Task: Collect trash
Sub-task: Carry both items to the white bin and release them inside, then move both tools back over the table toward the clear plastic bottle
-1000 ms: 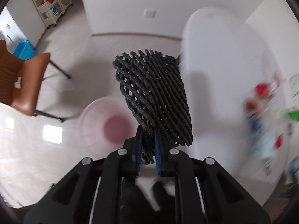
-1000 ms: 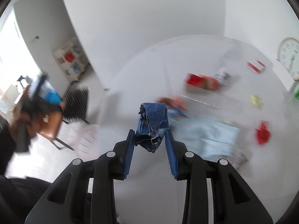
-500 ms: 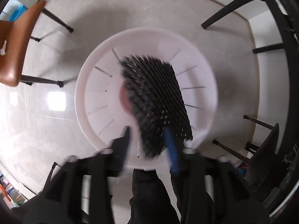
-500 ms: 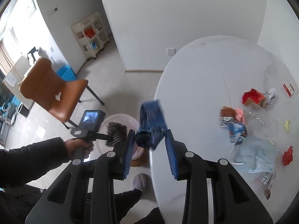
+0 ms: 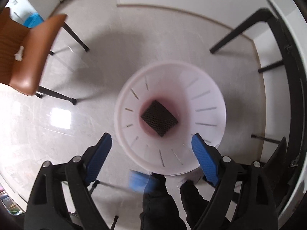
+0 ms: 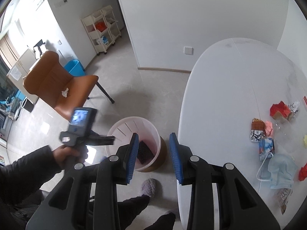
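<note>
The white waste bin (image 5: 207,88) stands on the floor by the table, and a black mesh foam piece (image 5: 159,120) lies at its bottom. My left gripper (image 5: 151,153) is open and empty above the bin's near rim. A blurred blue wrapper (image 5: 139,180) is in the air just outside the near rim. My right gripper (image 6: 153,153) is open and empty, above the floor between the bin (image 6: 122,128) and the white table (image 6: 230,88). The left gripper (image 6: 107,140) shows over the bin. Several trash pieces lie on the table: red paper (image 6: 279,109), a blue carton (image 6: 265,147), a face mask (image 6: 280,170).
A brown chair (image 6: 57,88) stands left of the bin. Black table legs (image 5: 239,30) rise right of the bin. A shelf cart (image 6: 101,28) and a blue bin (image 6: 73,69) stand by the far wall. My legs and a slipper (image 6: 148,186) are below the grippers.
The left gripper opened and the black mesh piece fell to the bin's bottom. The right gripper swung toward the bin, opened and let go of the blue wrapper, which is falling.
</note>
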The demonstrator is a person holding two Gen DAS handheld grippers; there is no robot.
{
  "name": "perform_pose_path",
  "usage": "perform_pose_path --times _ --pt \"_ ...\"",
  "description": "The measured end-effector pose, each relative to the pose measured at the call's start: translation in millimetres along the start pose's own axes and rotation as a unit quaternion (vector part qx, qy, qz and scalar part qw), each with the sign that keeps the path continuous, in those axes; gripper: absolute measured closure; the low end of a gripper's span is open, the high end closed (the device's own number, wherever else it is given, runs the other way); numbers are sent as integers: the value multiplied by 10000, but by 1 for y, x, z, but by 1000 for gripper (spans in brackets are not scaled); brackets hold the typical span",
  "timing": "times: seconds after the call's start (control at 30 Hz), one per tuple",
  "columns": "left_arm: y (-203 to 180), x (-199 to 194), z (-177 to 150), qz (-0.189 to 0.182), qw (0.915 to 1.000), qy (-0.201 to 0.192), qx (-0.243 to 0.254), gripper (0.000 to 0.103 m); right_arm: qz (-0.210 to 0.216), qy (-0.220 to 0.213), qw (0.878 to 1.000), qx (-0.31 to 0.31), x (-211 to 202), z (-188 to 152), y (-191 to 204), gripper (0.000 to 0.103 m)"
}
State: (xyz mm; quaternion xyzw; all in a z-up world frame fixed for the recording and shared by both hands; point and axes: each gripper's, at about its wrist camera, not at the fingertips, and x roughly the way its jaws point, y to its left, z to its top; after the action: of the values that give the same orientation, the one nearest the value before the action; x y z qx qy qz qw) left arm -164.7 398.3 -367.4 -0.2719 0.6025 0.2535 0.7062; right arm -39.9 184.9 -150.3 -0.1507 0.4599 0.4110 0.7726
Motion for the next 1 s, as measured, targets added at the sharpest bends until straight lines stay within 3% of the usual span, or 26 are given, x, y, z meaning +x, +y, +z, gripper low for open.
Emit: perform_pose_path --times 0.13,0.23,0.3,0.4,0.57,0.77,0.93,1.0 --pt "6 -42 -1 127 9990 -407 92 19 -80 -146 9998 102 -6 4 -8 60" --pt "3 -71 -2 196 9968 -741 207 17 -251 -340 9988 236 -18 3 -19 47" --pt "-11 -101 -3 185 9944 -978 351 16 -379 -484 9975 357 -29 1 -28 23" --pt "-41 -146 -7 148 9890 -1329 640 8 -611 -868 9926 586 -56 -6 -47 5" --pt "-107 -215 -16 -185 9748 -1849 1233 8 -1149 -1368 9808 776 -106 -24 -81 2" --pt "-201 -282 -39 -869 9466 -2389 1985 8 -1763 -1686 9637 1084 -160 -63 -128 2" --pt "-266 -301 -58 -1173 9284 -2489 2499 8 -2067 -1835 9478 1589 -188 -104 -169 2" --pt "-290 -300 -65 -1217 9247 -2402 2691 8 -2102 -1903 9421 1788 -195 -120 -181 2"
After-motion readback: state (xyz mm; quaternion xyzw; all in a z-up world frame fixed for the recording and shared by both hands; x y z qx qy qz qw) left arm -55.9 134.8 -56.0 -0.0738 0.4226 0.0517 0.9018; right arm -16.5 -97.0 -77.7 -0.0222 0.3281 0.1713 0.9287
